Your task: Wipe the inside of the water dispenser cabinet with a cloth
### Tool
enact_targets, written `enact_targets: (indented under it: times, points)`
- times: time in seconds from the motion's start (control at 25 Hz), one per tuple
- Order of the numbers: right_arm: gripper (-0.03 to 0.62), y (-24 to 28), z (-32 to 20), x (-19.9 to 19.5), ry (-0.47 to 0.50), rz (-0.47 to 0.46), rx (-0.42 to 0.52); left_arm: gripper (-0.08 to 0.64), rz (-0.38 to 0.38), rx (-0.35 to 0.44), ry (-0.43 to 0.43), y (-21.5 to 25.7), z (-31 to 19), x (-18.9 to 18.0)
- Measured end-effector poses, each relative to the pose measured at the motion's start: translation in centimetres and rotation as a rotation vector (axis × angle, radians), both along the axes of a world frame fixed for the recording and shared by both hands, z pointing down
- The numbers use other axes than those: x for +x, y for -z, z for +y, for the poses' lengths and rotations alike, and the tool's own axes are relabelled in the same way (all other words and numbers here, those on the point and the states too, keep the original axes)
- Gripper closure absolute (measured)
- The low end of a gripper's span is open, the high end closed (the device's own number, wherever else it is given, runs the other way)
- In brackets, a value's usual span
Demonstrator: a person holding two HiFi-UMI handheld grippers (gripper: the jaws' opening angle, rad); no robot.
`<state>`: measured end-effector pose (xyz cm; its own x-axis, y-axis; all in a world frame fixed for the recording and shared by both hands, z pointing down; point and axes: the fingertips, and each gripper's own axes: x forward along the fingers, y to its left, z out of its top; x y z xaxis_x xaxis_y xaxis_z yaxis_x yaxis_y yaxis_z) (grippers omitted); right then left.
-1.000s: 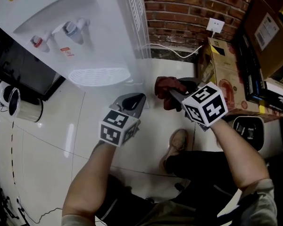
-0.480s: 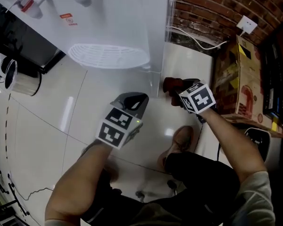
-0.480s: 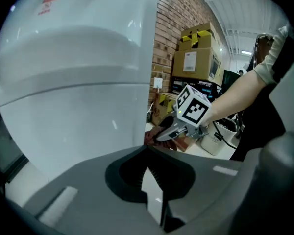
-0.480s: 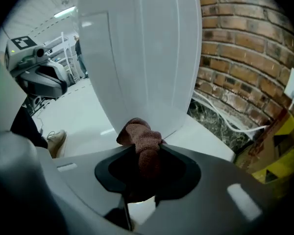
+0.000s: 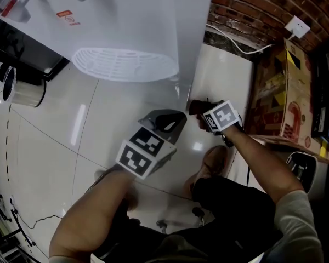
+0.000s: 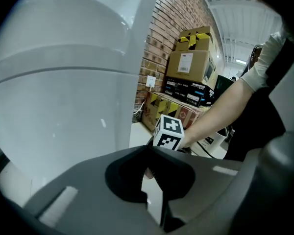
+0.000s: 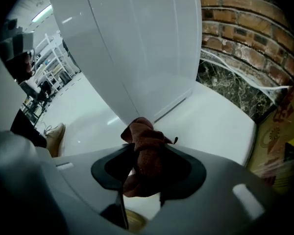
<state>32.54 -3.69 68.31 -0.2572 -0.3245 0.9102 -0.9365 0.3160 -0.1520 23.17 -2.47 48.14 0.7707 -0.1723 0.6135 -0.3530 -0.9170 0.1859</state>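
Right gripper view shows the crumpled dark red cloth [image 7: 146, 148] pinched in the right tongs [image 7: 141, 177], whose jaws have just been opening. It sits near the tall white plastic water dispenser's [image 7: 137, 48] bottom corner, above the glossy white floor [image 7: 220, 126]. The left tongs [image 6: 148, 173] are closed and empty. Firm up that grip on the cloth, and let the left open the cabinet first.

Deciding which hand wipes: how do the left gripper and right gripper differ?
The left gripper is shut and empty. The right gripper has the red-brown cloth bunched between its jaws, which have just been opening. The left gripper hangs in front of the water dispenser, and the right gripper is by its lower corner. Both point downward.
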Motion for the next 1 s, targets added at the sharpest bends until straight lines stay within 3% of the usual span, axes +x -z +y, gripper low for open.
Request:
enact_targets:
  times: [0.12, 0.32, 0.44, 0.52, 0.64, 0.76, 0.88, 1.0]
  points:
    - [0.345, -0.2, 0.3, -0.3, -0.008, -0.029, -0.021, 0.56, -0.003, 0.014, -0.017, 0.7, 0.6, 0.0]
    - [0.367, 5.4, 0.3, 0.9, -0.041, -0.035, 0.084, 0.56, 0.034, 0.069, 0.009, 4.6, 0.8, -0.6]
    - [0.398, 13.0, -0.4, 1.7, -0.122, -0.084, 0.233, 0.56, 0.082, 0.126, 0.046, 8.8, 1.3, -1.8]
    - [0.46, 20.2, -1.2, 2.3, -0.151, -0.093, 0.374, 0.56, 0.133, 0.184, 0.093, 12.2, 1.0, -2.5]
    - [0.56, 30.7, 0.0, 1.6, -0.161, -0.074, 0.565, 0.56, 0.211, 0.213, 0.232, 16.8, 0.8, -4.7]
    - [0.577, 39.5, 2.8, 0.1, -0.166, -0.051, 0.732, 0.56, 0.272, 0.238, 0.345, 20.6, 1.5, -6.8]
    - [0.578, 44.6, 5.9, -1.0, -0.219, -0.063, 0.873, 0.56, 0.323, 0.306, 0.393, 23.2, 3.1, -8.0]
    - [0.578, 45.3, 8.3, -1.5, -0.255, -0.069, 0.925, 0.56, 0.36, 0.294, 0.452, 22.9, 4.4, -8.6]
